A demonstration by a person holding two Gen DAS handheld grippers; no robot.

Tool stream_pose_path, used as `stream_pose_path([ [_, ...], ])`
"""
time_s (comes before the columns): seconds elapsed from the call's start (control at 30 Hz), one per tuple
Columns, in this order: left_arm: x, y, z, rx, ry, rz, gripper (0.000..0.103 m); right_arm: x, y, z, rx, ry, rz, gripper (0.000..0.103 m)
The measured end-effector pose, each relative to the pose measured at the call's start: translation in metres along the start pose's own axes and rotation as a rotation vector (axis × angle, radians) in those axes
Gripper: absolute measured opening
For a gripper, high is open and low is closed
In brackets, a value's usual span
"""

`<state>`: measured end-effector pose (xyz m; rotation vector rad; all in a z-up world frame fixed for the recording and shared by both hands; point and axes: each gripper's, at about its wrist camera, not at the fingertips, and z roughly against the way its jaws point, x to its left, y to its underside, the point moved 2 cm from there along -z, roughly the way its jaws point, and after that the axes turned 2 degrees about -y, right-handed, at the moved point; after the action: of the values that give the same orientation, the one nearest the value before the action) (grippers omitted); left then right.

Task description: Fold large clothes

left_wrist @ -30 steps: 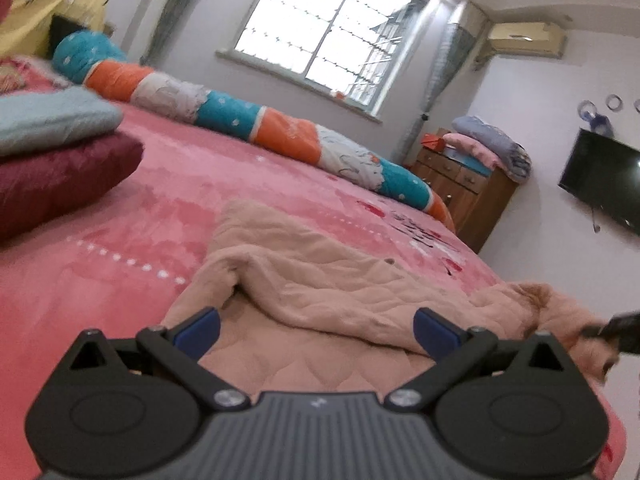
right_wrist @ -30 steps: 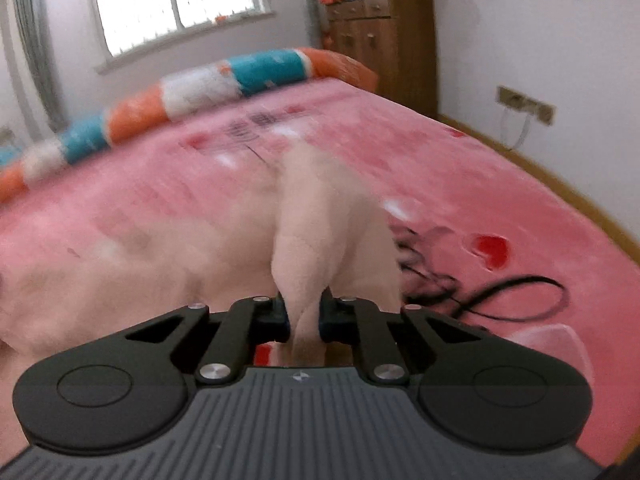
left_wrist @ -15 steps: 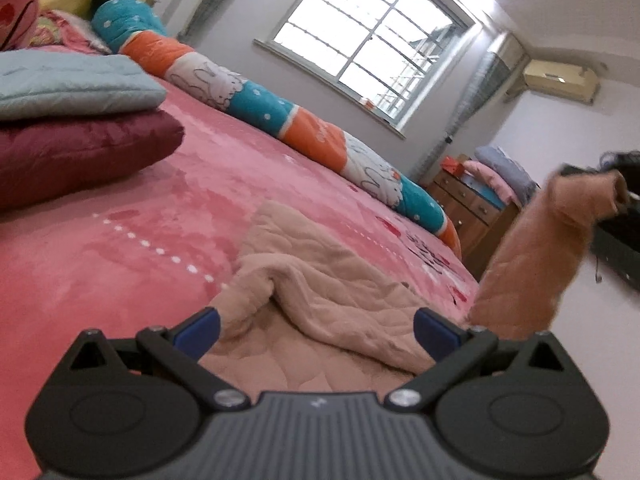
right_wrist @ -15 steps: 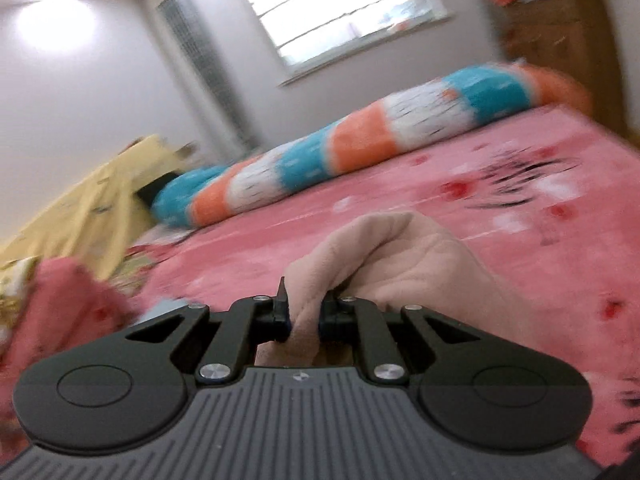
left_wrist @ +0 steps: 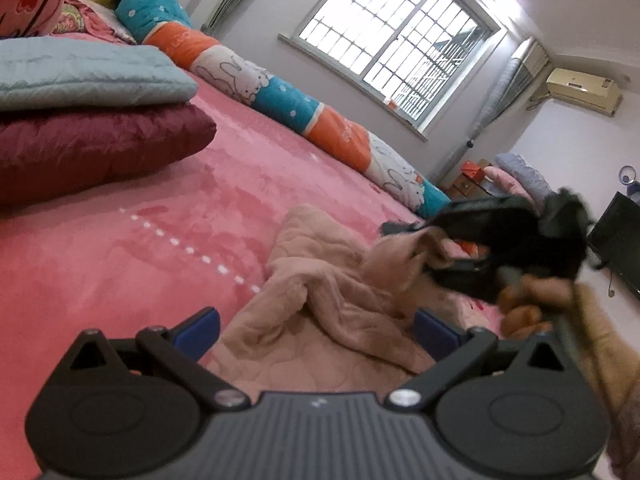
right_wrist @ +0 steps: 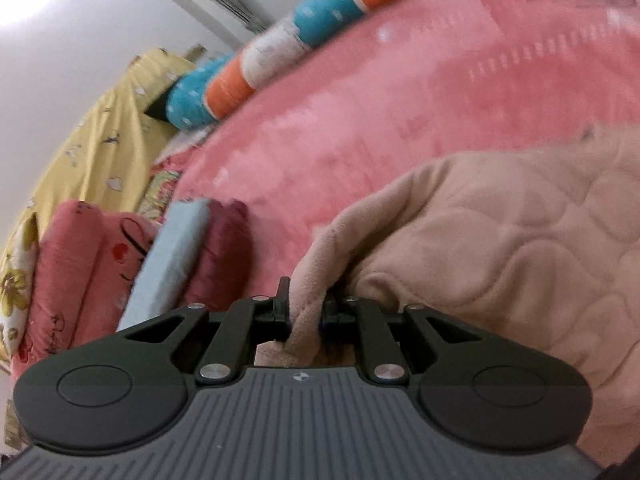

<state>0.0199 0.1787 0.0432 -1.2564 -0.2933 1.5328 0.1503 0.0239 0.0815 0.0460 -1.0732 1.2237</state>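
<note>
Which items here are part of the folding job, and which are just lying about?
In the job: beige garment, right gripper with its jaws opening around a fold, left gripper open.
Lying about: bolster, maroon cushion, blue quilt, dresser.

The right tongs (left_wrist: 436, 248) are motion-blurred in the left view; the far bolster (right_wrist: 280, 52) smears in the right.

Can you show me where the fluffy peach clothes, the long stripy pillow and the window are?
peach garment (left_wrist: 320, 312): left wrist view, crumpled middle.
stripy bolster pillow (left_wrist: 280, 98): left wrist view, a blue band.
window (left_wrist: 396, 44): left wrist view, barred panes.
</note>
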Motion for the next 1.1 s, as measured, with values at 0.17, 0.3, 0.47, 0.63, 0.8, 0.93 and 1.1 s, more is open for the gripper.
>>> stream_pose_path([
  [0.17, 0.001, 0.003, -0.003, 0.015, 0.0, -0.006, 0.102, -0.006, 0.007, -0.011, 0.03, 0.024, 0.02, 0.051],
  [0.3, 0.001, 0.005, -0.004, 0.017, -0.011, -0.012, 0.102, -0.008, -0.003, -0.001, 0.009, -0.01, 0.045, 0.079],
  [0.47, -0.001, 0.008, -0.006, 0.016, -0.018, -0.027, 0.102, -0.007, -0.014, 0.049, -0.101, -0.05, 0.069, 0.098],
  [0.63, -0.008, 0.013, -0.005, 0.001, -0.014, -0.086, 0.102, -0.023, -0.008, 0.118, -0.268, 0.054, 0.075, 0.1],
  [0.8, -0.019, 0.013, 0.0, -0.009, 0.003, -0.131, 0.102, -0.077, 0.022, 0.184, -0.405, 0.21, -0.015, 0.1],
  [0.93, -0.033, 0.005, 0.008, -0.034, 0.007, -0.18, 0.102, -0.112, 0.049, 0.219, -0.474, 0.384, -0.018, 0.1],
  [1.1, -0.059, -0.017, 0.005, -0.071, -0.008, -0.232, 0.102, -0.113, 0.063, 0.22, -0.582, 0.411, -0.004, 0.1],
])
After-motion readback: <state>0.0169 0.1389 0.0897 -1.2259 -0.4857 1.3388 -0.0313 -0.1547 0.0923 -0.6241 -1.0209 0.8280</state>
